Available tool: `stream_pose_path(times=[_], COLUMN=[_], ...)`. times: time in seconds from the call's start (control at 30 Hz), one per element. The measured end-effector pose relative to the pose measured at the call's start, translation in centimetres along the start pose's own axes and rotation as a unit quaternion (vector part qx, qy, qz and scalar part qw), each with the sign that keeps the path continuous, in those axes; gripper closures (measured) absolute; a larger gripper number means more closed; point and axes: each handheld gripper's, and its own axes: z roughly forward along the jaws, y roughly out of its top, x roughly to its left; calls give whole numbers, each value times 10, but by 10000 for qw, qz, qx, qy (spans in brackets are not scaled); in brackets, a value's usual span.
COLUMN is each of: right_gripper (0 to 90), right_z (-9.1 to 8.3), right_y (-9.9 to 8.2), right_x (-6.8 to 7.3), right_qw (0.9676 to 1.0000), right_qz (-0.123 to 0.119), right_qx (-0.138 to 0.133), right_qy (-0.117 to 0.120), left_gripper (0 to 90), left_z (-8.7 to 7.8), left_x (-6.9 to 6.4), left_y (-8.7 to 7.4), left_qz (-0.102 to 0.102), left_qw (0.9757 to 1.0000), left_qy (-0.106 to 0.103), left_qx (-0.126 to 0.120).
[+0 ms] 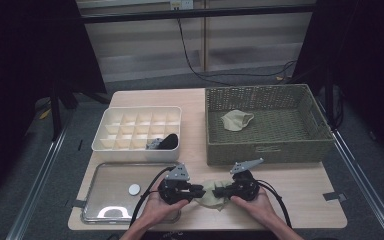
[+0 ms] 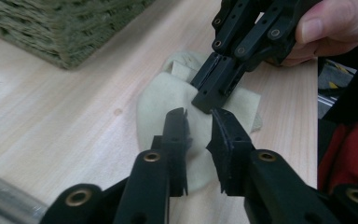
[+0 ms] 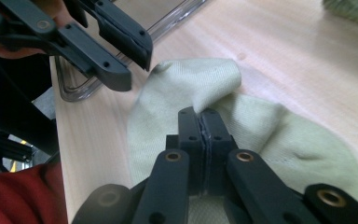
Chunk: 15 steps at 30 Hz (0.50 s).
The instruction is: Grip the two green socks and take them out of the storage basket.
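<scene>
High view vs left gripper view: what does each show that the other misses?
High view alone: the white divider box holding a dark item, a second pale sock inside the wicker basket, and the clear tray with a round white disc.
Left gripper view alone: the gap between the left gripper fingers over the cloth.
Both: the pale sock on the table and the right gripper shut on it.

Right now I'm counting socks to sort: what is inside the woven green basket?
Inside the woven green basket, the high view shows one crumpled pale green sock on its floor. The near wall hides the floor strip just behind it.
</scene>
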Motion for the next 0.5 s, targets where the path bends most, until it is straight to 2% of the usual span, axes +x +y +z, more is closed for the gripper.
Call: stream_pose_path(times=[0.07,0.13,0.2,0.37,0.43,0.5], right_gripper=[888,882,874,800,740,740], right_z=[0,0,-1,-12,-19,-27], right_y=[0,-1,-1,0,-1,-2], right_x=[1,2,1,4,3,2], right_qw=[10000,10000,10000,9999,9997,9995], right_qz=[-31,-6,-27,-77,-34,-10], right_qx=[7,17,22,-137,-229,-321], right_qy=[-33,-1,-25,-20,-29,-71], left_gripper=[806,806,806,812,817,821], left_z=[5,7,10,10,10,10], left_x=[0,1,1,1,2,2], left_y=[-2,-4,-5,-7,-8,-8], left_qz=[60,8,52,-13,-16,-15], left_qw=[9998,9996,9991,9990,9989,9990], left_qy=[19,49,170,170,154,176], left_qx=[187,274,391,408,434,404])
